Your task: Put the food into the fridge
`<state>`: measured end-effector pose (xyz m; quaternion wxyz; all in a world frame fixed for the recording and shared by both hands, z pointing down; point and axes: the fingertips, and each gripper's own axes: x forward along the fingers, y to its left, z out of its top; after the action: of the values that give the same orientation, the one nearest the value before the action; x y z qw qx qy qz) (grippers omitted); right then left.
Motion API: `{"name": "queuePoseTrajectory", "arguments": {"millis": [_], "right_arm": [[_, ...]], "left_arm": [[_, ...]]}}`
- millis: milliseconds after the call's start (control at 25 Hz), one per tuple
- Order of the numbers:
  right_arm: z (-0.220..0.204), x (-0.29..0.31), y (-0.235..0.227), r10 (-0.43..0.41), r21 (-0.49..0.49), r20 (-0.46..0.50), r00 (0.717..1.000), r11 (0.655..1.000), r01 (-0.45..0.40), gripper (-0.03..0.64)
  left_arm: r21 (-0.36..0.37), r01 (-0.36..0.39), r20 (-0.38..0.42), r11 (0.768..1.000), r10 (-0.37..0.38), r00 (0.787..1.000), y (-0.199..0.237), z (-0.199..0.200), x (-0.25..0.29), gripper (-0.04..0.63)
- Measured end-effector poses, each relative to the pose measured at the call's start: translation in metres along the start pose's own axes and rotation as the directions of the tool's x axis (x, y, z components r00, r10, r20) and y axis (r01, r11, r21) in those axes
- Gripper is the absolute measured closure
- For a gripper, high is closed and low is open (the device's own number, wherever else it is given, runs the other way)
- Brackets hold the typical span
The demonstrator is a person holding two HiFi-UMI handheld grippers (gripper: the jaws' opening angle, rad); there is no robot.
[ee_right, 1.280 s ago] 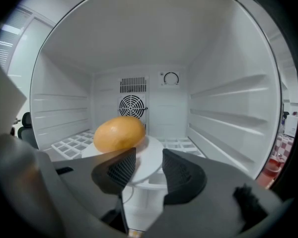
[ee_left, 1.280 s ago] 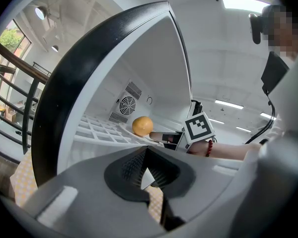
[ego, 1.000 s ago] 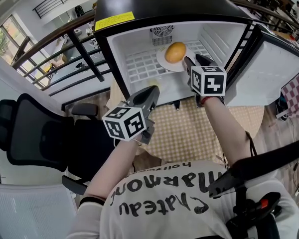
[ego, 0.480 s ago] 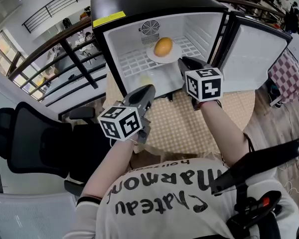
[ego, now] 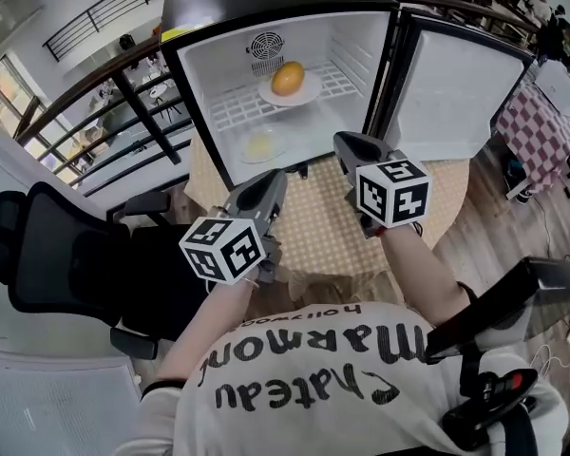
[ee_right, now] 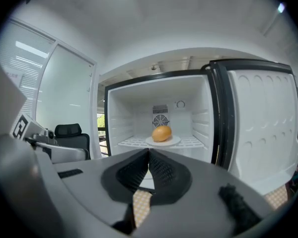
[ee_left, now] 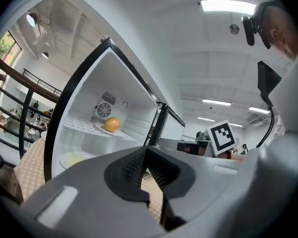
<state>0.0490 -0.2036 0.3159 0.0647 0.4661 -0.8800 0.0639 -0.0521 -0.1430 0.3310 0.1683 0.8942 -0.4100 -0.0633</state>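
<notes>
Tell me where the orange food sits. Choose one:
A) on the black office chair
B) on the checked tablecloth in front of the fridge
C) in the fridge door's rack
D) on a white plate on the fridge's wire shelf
D: the orange food sits on a white plate on the wire shelf inside the open fridge.

right tongs [ee_right: 149, 155]: just closed, empty | fridge [ee_right: 130, 117]: open | orange food [ee_right: 161, 133] on plate [ee_right: 175, 141] inside

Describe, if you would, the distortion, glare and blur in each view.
Head view: fisheye bows the fridge; even light, sharp. Left gripper view: dark round vignette, ceiling light glares, left gripper soft. Right gripper view: same vignette; orange fruit crisp, right gripper blurred.
</notes>
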Motion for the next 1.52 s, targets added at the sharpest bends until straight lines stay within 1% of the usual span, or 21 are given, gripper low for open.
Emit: {"name": "queuePoseTrajectory", "arguments": {"millis": [160,280,360,600,800,920,1200,1400,1520], "right_arm": [[-0.023,-0.057,0.002,0.026,0.059,0.001,1.000,0.998,-0.026,0.600],[-0.041,-0.102,0.001,0.063,0.088,-0.007,0.998,0.994,-0.062,0.600],[-0.052,-0.131,-0.001,0.077,0.091,-0.015,0.997,0.993,-0.075,0.600],[-0.087,-0.207,-0.006,0.092,0.082,-0.032,0.995,0.993,-0.089,0.601],[-0.120,-0.258,0.004,0.140,0.086,-0.082,0.987,0.987,-0.133,0.601],[-0.125,-0.277,0.005,0.158,0.094,-0.087,0.984,0.984,-0.149,0.601],[-0.118,-0.299,0.008,0.172,0.061,-0.070,0.983,0.984,-0.168,0.601],[-0.120,-0.307,0.009,0.181,0.061,-0.075,0.981,0.982,-0.177,0.601],[-0.119,-0.309,0.009,0.181,0.058,-0.067,0.981,0.982,-0.177,0.601]], "left_arm": [[-0.040,-0.012,0.012,0.999,0.013,1.000,-0.037,-0.024,-0.007,0.591],[-0.029,-0.016,0.016,0.999,0.017,1.000,-0.072,-0.042,-0.014,0.591],[-0.022,-0.030,0.019,0.999,0.031,0.999,-0.091,-0.053,-0.019,0.591],[-0.035,-0.054,0.038,0.998,0.056,0.998,-0.157,-0.096,-0.042,0.591],[-0.071,-0.083,0.041,0.994,0.086,0.996,-0.203,-0.133,-0.065,0.591],[-0.084,-0.100,0.043,0.991,0.104,0.994,-0.221,-0.141,-0.075,0.591],[-0.064,-0.121,0.056,0.991,0.125,0.991,-0.247,-0.142,-0.089,0.591],[-0.071,-0.136,0.054,0.988,0.140,0.989,-0.251,-0.144,-0.093,0.591],[-0.059,-0.141,0.048,0.988,0.144,0.988,-0.252,-0.143,-0.091,0.591]]}}
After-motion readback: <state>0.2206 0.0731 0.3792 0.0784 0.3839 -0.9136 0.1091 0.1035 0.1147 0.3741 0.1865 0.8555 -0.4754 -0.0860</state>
